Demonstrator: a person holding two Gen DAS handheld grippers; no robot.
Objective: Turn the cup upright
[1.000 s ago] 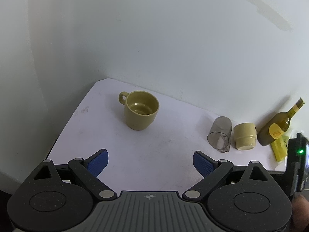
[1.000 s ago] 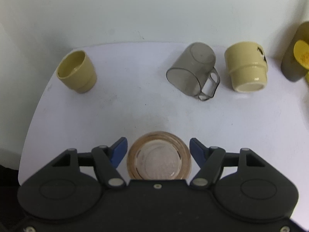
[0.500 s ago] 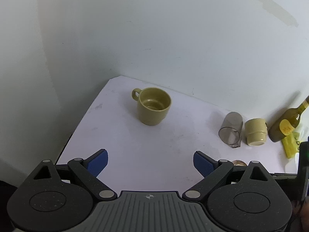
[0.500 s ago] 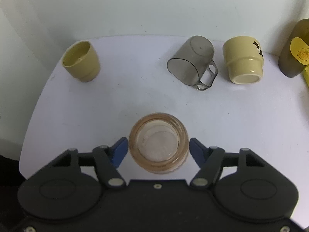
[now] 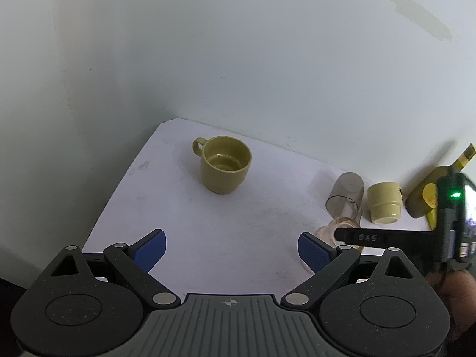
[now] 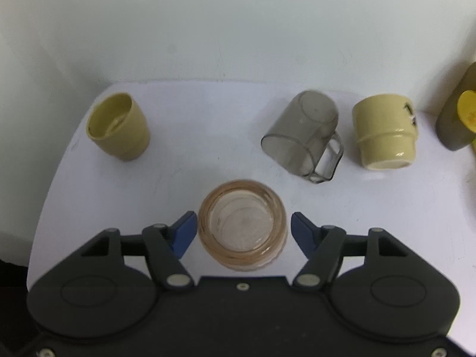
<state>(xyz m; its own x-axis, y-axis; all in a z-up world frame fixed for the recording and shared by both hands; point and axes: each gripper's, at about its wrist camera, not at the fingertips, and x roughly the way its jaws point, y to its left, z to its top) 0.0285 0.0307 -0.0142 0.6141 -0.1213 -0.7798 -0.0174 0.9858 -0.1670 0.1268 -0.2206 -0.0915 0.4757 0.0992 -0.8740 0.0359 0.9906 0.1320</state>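
A clear amber glass cup (image 6: 242, 227) stands upright on the white table (image 6: 208, 136), mouth up. My right gripper (image 6: 244, 230) is open with its blue pads on either side of the cup, apart from it. A smoky clear mug (image 6: 303, 138) lies on its side at the back. A pale yellow cup (image 6: 383, 132) stands upside down beside it. An olive mug (image 5: 223, 163) stands upright at the back left; it also shows in the right wrist view (image 6: 119, 131). My left gripper (image 5: 232, 248) is open and empty above the table's front.
A dark olive bottle (image 5: 428, 190) with a yellow label leans at the back right by the wall; it also shows in the right wrist view (image 6: 458, 116). The table's left edge (image 5: 119, 190) drops off to a dark gap.
Both grippers have pulled back and up. The right gripper stays open and has drawn away from the amber cup, which now stands farther out between the pads.
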